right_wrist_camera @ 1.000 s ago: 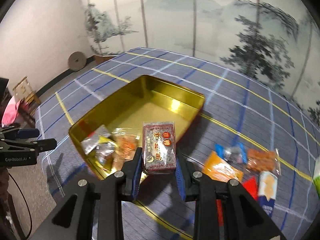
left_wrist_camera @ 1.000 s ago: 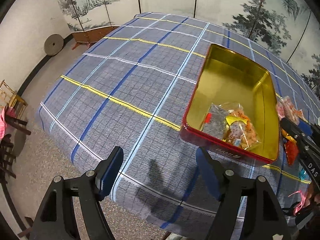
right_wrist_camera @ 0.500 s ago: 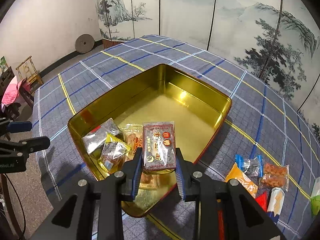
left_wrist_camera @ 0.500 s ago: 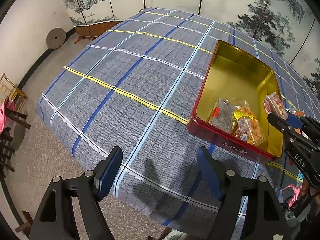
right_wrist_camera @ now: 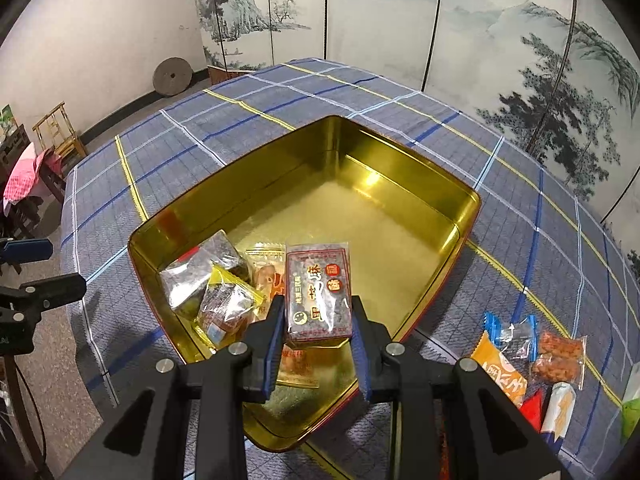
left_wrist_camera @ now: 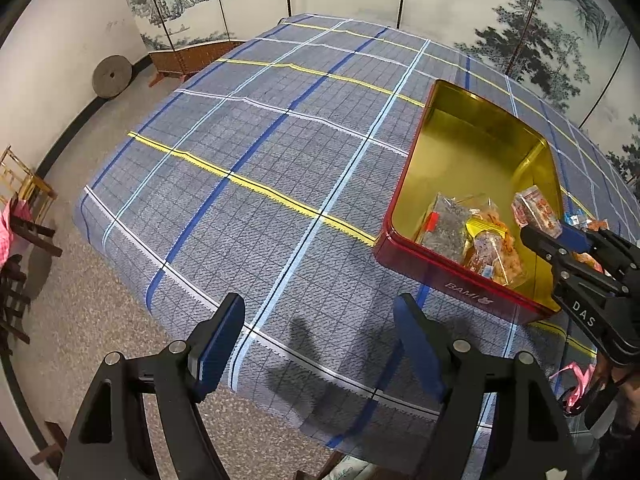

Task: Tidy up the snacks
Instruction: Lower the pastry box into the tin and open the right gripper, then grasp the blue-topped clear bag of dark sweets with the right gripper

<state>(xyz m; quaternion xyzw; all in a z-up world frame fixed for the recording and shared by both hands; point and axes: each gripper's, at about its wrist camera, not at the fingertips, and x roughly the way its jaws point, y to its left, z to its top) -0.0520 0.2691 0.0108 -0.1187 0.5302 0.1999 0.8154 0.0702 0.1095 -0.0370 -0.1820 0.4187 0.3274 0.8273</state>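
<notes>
A red tin with a gold inside [right_wrist_camera: 420,196] [left_wrist_camera: 460,280] sits on the plaid tablecloth. Several wrapped snacks [right_wrist_camera: 216,288] [left_wrist_camera: 472,236] lie in its near corner. My right gripper [right_wrist_camera: 318,320] is shut on a dark clear-wrapped snack packet [right_wrist_camera: 318,290] and holds it above the tin's near part. From the left wrist camera, that gripper [left_wrist_camera: 558,234] reaches in from the right with the packet [left_wrist_camera: 536,210] over the tin. My left gripper [left_wrist_camera: 320,344] stands open over the table's near edge, left of the tin, with nothing between its fingers.
More wrapped snacks [right_wrist_camera: 520,352] lie on the cloth right of the tin. The plaid tablecloth [left_wrist_camera: 260,160] stretches far to the left. Painted folding screens [right_wrist_camera: 440,20] stand behind the table. A round stone [left_wrist_camera: 111,77] and wooden chairs [right_wrist_camera: 56,132] sit on the floor at left.
My right gripper has carried the dark packet from the tin's near rim to over its inside and a little lower. The left gripper has stayed put.
</notes>
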